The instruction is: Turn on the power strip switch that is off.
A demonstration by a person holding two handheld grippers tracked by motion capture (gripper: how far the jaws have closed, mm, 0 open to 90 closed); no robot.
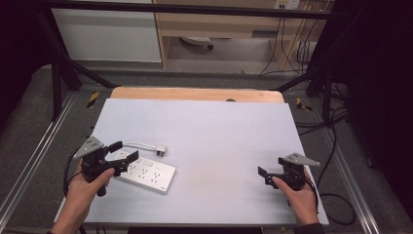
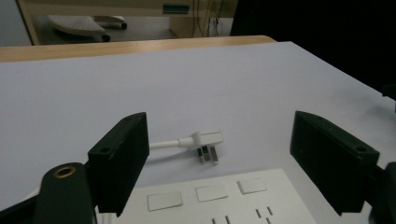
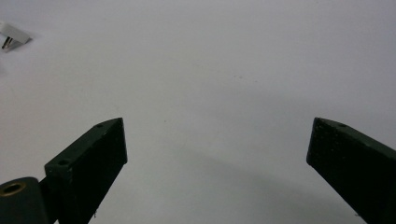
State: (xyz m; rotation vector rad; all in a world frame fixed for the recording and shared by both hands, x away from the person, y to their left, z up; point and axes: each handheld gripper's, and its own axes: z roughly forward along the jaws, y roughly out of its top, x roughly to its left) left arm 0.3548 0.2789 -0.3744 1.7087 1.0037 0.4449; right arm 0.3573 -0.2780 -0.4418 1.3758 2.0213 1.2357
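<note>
A white power strip [image 1: 148, 173] lies flat on the pale table mat [image 1: 209, 126] at the front left; its sockets and switches [image 2: 210, 193] face up. Just behind it lies its white plug [image 1: 159, 149] on a short white cable [image 1: 140, 145], pins toward the strip [image 2: 208, 142]. My left gripper [image 1: 123, 151] hovers over the strip's left end, open, with its jaws on either side of the strip and not touching it [image 2: 219, 125]. My right gripper [image 1: 271, 166] is held at the front right, open over bare mat [image 3: 217, 127]. The plug [image 3: 11, 37] is far off.
The mat covers a wooden table whose back edge [image 1: 195, 93] shows. A black frame [image 1: 63, 73] stands around the table. Behind it are a cabinet [image 1: 214, 24] and floor cables [image 1: 336, 146] at the right.
</note>
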